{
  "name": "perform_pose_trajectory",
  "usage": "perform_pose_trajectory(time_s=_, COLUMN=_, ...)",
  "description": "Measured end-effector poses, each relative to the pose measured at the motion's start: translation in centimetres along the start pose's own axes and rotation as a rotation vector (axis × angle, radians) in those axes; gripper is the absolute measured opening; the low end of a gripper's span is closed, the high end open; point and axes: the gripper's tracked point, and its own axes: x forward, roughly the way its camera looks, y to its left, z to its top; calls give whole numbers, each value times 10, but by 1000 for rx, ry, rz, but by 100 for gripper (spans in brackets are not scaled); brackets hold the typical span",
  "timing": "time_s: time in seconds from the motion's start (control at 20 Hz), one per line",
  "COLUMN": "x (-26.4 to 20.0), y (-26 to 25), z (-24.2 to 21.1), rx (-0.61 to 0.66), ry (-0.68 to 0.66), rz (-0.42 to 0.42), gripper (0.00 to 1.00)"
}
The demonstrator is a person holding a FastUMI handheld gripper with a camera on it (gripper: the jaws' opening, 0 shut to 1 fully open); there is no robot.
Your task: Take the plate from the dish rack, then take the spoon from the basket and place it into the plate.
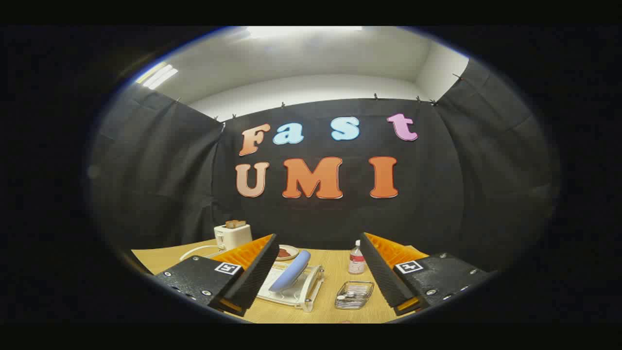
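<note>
A light blue plate [291, 271] stands on edge in a white dish rack [305, 291] on the wooden table, just ahead of my left finger. To the right of the rack sits a small wire basket [354, 295] with cutlery in it; I cannot make out the spoon on its own. My gripper [318, 253] is open, its fingers spread wide with nothing between them, held above the table's near side. Rack and basket both show through the gap between the fingers.
A white toaster [233, 235] with bread in it stands at the back left, its cord trailing on the table. A small plate with something red-brown [286, 253] lies behind the rack. A small plastic bottle [356, 259] stands behind the basket.
</note>
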Motion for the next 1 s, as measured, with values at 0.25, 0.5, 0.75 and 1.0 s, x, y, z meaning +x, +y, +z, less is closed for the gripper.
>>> perform_pose_trajectory(time_s=0.25, x=1, y=3, z=-6, rx=-11, ry=10, rz=7, gripper=99)
perform_pose_trajectory(time_s=0.5, x=7, y=4, z=-10, rx=0, ry=26, rz=7, gripper=99)
perform_pose_trajectory(time_s=0.75, x=18, y=7, z=-17, rx=6, ry=54, rz=14, gripper=99)
perform_pose_trajectory(time_s=1.0, x=43, y=19, z=-21, rx=6, ry=127, rz=58, gripper=99)
